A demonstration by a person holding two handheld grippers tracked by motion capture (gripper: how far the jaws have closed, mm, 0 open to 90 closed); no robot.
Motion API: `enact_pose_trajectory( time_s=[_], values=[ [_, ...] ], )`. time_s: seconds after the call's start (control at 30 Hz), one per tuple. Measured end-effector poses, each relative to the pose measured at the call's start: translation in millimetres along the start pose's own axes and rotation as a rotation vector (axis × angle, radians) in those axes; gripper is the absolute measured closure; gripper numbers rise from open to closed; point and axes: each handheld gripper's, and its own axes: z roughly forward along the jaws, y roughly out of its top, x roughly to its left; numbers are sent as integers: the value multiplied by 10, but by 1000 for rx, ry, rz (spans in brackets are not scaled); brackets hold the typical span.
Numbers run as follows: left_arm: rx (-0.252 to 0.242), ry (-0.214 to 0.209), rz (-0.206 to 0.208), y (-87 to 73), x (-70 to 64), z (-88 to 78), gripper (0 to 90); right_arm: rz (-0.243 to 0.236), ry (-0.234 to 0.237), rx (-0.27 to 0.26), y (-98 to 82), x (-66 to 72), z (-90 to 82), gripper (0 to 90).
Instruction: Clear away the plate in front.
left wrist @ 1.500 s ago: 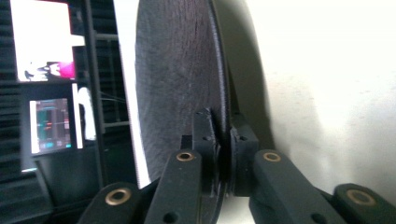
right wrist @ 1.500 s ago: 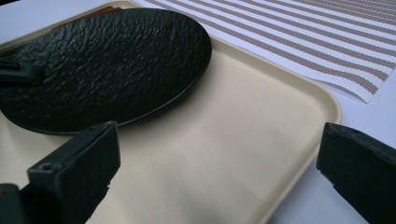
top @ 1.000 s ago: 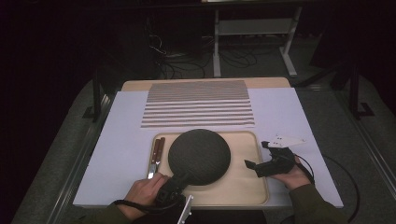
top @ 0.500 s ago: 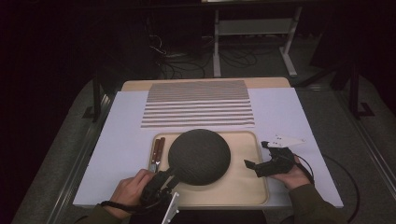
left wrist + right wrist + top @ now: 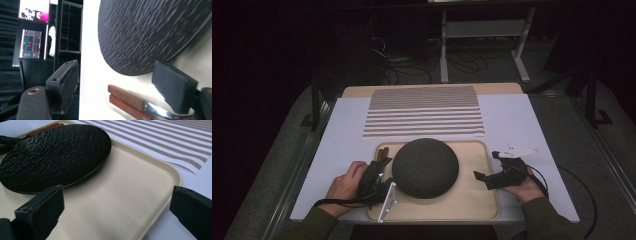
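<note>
A black, rough-textured round plate (image 5: 425,167) lies on a cream tray (image 5: 472,207). Two wooden-handled pieces of cutlery (image 5: 383,152) lie on the tray just left of the plate. My left gripper (image 5: 379,171) hovers at the tray's left side and points at those handles. Its jaws have just been opening and now stand open. In the left gripper view the handles (image 5: 125,98) lie beyond the gripper (image 5: 117,87), with nothing pressed between the pads. My right gripper (image 5: 488,166) is open over the tray's right part, holding nothing. In its own view it (image 5: 120,202) faces the plate (image 5: 52,157).
A brown-striped placemat (image 5: 424,112) lies beyond the tray on a white sheet (image 5: 517,122) that covers the table. Dark floor, cables and table legs lie past the far edge. A lit screen (image 5: 30,43) shows far off in the left gripper view.
My left gripper has moved from the plate's near-left edge to the left and away from me, toward the wooden handles, and its jaws have spread. The right gripper has stayed put.
</note>
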Motion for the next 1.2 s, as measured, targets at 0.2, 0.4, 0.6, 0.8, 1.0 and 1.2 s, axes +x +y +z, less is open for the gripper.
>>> enact_pose_trajectory(
  time_s=[0.2,0.4,0.6,0.8,1.0,1.2],
  values=[
    [41,3,-67,-57,65,98,47,-2,0,1,-1,1,3,0],
    [65,11,-121,-136,124,128,0,-3,1,2,-1,3,1,0],
    [48,11,-190,-167,205,111,0,-5,0,3,-3,4,-1,0],
    [24,-16,-295,-194,271,103,0,-6,-1,2,-4,2,-3,0],
    [20,-56,-398,-240,332,108,0,-5,-2,2,-5,3,-5,0],
    [8,-99,-511,-291,396,108,0,-5,-1,3,-5,3,-6,0]
  ],
)
